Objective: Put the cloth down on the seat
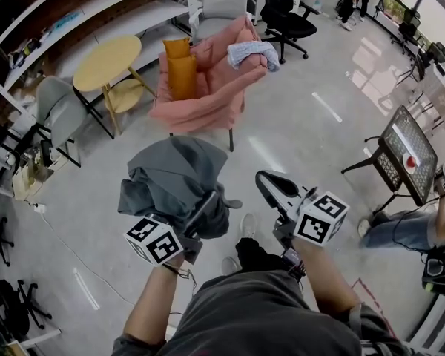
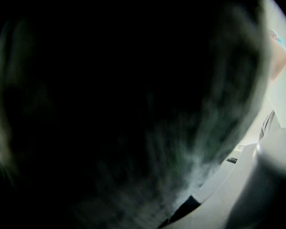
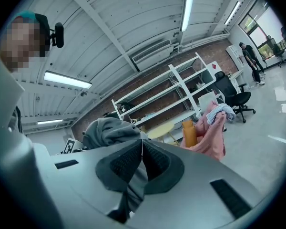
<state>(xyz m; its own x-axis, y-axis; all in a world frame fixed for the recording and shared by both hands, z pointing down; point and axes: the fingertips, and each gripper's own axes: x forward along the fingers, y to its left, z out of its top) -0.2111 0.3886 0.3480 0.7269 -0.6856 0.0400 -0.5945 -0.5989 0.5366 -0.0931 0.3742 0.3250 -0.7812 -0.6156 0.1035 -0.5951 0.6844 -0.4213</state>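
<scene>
— Entry one: the cloth?
— Grey cloth (image 1: 174, 180): bunched in a heap over your left gripper (image 1: 206, 211), clear of the floor (image 1: 297, 124), well apart from the seat. Its fabric fills the left gripper view. Your jaws stand wide, clamped on the thick bundle.
— Entry two: the seat?
— Pink armchair (image 1: 208, 87), ahead of you across the floor. Two yellow cushions (image 1: 179, 69) sit at one side of it; a pale blue-white cloth (image 1: 254, 51) is draped over its upper edge. Round yellow table (image 1: 107, 61) just beside it.
— Entry three: your other claw?
— Right gripper (image 3: 142, 144): jaws together, pads meeting, nothing between them, near the bundle.
</scene>
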